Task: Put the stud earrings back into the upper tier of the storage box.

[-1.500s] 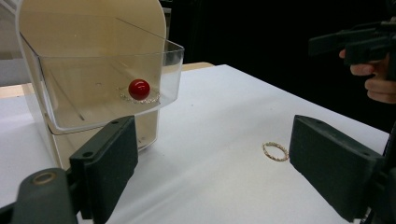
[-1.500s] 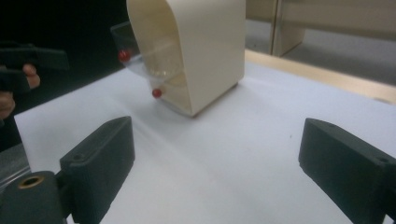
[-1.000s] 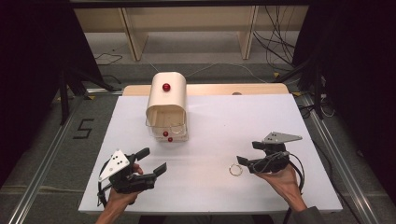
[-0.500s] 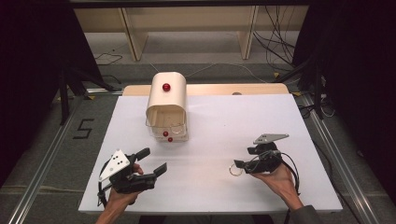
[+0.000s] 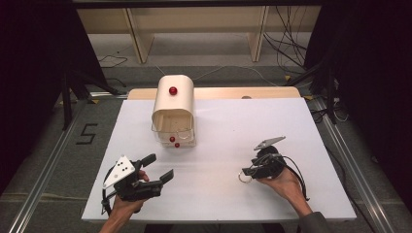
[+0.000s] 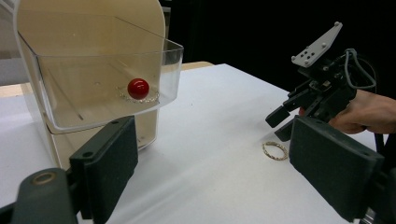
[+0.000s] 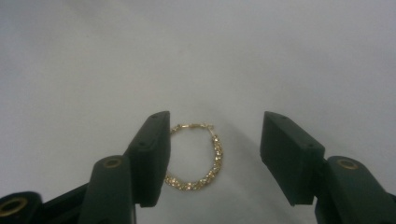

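Right gripper (image 7: 212, 158) jaws apart, ring (image 7: 198, 156) off-centre against the left finger (image 7: 152, 151) — risks skidding sideways on closing.

Bright white table, dark surround, soft focus up close.

From the high view I get an evenly lit table (image 5: 291, 126), with the floor and both sides falling off to near black; shadows under the cabinet (image 5: 174, 109) are faint and short. The picture is slightly soft and grainy. In the left gripper view the near pads (image 6: 109, 161) blur, while the clear drawer (image 6: 107, 88) carries mild reflections against a black far background. In the right gripper view the light fades towards the corners, and the ring (image 7: 198, 156) casts a weak shadow.
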The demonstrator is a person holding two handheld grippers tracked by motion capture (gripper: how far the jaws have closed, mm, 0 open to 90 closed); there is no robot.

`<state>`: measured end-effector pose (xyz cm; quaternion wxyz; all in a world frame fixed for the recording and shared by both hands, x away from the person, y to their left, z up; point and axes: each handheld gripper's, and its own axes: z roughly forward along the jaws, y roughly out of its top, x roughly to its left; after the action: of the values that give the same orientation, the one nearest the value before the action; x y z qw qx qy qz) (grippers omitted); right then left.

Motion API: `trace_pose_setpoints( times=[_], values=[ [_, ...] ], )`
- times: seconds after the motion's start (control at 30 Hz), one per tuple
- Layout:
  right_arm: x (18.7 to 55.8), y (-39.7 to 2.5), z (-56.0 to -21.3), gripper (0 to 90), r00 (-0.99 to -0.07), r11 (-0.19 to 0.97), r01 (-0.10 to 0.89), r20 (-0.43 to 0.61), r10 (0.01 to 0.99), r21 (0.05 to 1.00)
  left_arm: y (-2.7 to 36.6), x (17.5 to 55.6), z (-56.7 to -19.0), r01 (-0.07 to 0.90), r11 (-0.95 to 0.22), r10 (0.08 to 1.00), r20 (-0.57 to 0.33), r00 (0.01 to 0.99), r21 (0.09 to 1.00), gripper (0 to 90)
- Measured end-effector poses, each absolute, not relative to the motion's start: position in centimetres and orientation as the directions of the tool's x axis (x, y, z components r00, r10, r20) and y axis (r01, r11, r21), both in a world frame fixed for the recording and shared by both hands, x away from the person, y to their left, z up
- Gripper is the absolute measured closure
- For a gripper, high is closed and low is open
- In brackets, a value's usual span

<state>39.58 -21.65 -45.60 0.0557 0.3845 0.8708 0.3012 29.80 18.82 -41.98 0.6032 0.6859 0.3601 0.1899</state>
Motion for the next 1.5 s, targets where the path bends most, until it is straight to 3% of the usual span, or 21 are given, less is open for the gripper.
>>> trace_pose_setpoints(
  times=[0.4, 0.73, 1.0, 1.5],
  values=[
    [40.0, -20.8, -46.6, 64.4, -0.706, 0.589, 0.650, 0.095, 0.702, 0.481, 18.8, 29.8, -42.0, 0.264, -0.013, 0.723, -0.174, 0.669, 0.964, 15.3],
    [39.7, -20.2, -46.5, 86.4, -0.715, 0.632, 0.637, 0.032, 0.698, 0.442, 18.8, 29.8, -42.0, 0.266, -0.013, 0.723, -0.175, 0.668, 0.964, 15.3],
    [39.5, -20.1, -46.0, 87.4, -0.723, 0.631, 0.625, 0.035, 0.690, 0.460, 18.8, 29.8, -42.0, 0.265, -0.010, 0.723, -0.176, 0.668, 0.964, 15.3],
    [39.3, -20.0, -40.1, 87.4, -0.735, 0.539, 0.534, 0.043, 0.677, 0.652, 18.8, 29.8, -42.0, 0.269, -0.011, 0.726, -0.177, 0.664, 0.963, 15.3]
  ],
)
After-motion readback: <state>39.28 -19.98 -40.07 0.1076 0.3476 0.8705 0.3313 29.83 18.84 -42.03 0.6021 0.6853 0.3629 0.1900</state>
